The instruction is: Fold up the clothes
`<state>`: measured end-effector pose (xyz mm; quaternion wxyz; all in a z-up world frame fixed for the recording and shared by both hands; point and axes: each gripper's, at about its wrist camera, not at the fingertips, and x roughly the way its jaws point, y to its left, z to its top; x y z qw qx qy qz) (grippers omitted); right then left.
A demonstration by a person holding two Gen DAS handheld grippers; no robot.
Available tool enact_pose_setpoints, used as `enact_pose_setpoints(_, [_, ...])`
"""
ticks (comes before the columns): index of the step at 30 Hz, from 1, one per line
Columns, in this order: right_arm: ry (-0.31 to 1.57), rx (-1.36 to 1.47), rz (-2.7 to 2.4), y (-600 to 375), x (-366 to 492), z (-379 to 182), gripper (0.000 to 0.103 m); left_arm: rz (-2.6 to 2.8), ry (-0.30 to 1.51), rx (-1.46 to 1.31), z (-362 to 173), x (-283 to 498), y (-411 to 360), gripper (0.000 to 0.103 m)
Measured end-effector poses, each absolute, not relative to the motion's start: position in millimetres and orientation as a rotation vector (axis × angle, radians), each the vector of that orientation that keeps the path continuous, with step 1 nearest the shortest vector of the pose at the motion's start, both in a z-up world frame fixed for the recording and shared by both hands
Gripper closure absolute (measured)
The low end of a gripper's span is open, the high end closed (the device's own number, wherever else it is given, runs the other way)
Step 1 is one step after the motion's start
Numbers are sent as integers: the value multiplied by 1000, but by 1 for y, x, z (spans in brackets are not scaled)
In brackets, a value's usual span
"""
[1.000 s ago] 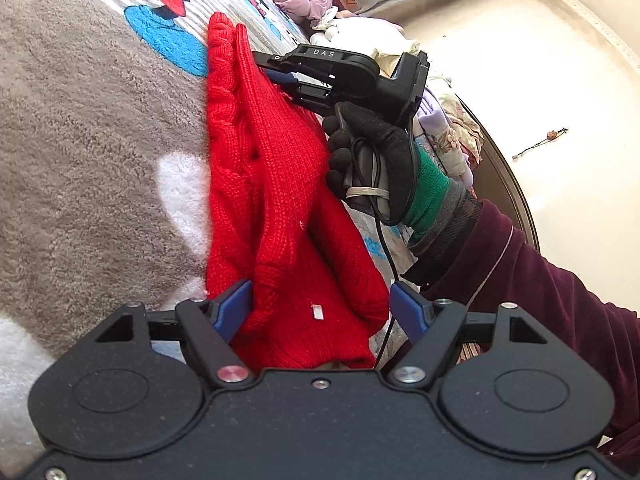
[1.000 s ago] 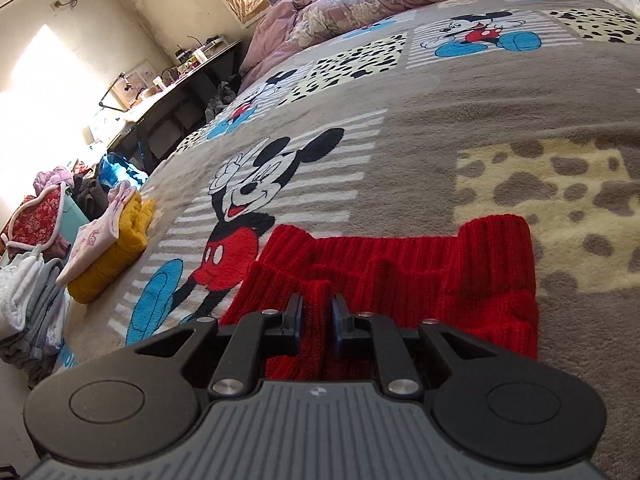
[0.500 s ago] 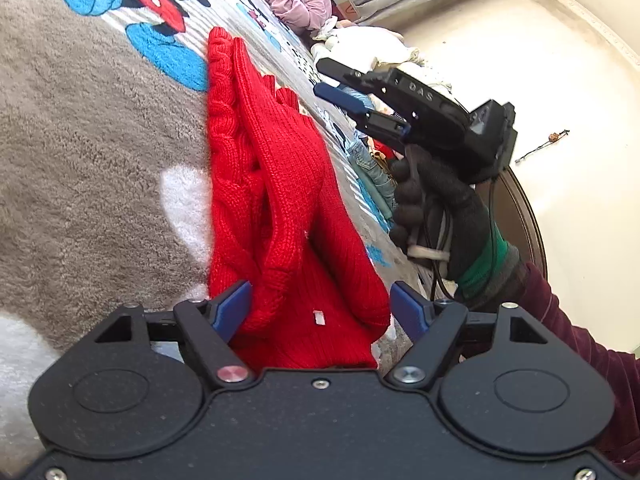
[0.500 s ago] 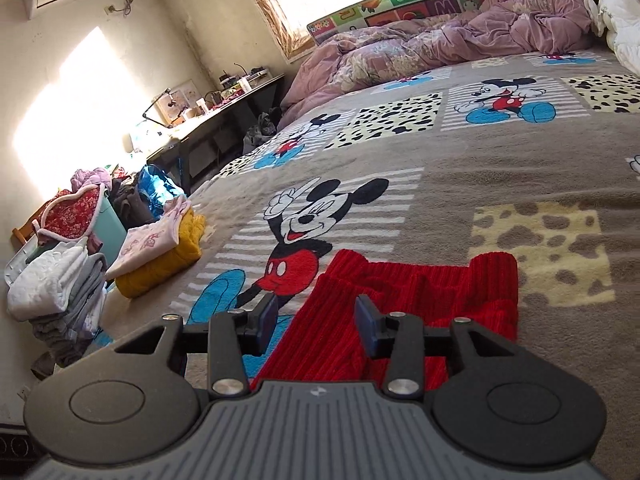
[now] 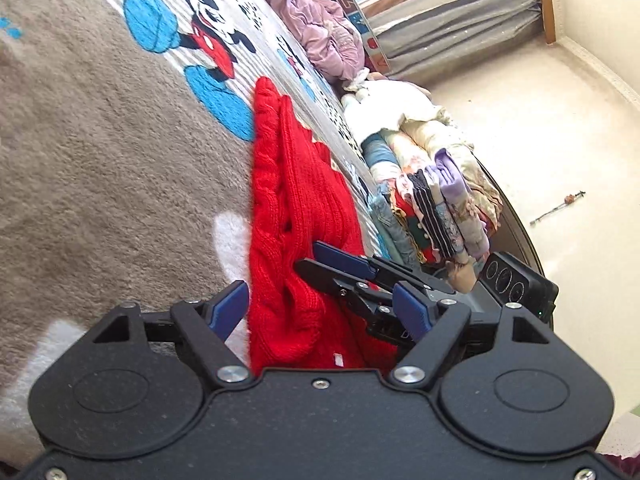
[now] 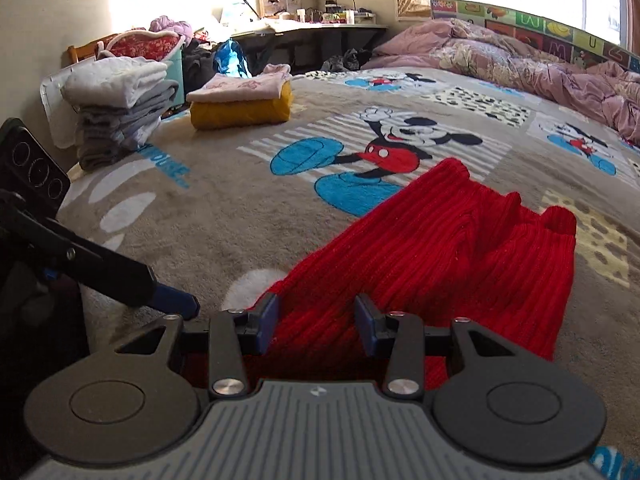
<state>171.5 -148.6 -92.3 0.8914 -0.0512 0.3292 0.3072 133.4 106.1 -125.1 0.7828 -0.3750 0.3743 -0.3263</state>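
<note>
I note the folded red sweater lying lengthwise away from me on the bed; my left gripper and right gripper both spread, astride its near end.

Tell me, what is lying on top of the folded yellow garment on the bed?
A folded pink garment lies on top of the yellow garment, covering its upper face. Whether anything lies between them is hidden. Both rest on the cartoon blanket.
</note>
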Motion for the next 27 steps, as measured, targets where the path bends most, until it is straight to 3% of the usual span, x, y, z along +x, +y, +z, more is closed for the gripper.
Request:
enact_pose_setpoints(5, [707,-50,618,-151,171,-101,60,-641,813,-796,-127,138,105,24])
enact_pose_setpoints(12, [576,57,522,-191,129,-78,59,-618,806,-753,-126,133,101,24])
enact_pose_setpoints(18, [459,109,396,-242,85,-71,51,-609,795,-651,-122,131,91,24])
enact_pose_setpoints(22, [415,48,334,-263,57,-80,51,-560,735,-434,-107,120,74,24])
enact_pose_setpoints(27, [387,-109,295,-264,26,-94,51,-606,567,71,-82,83,31,23])
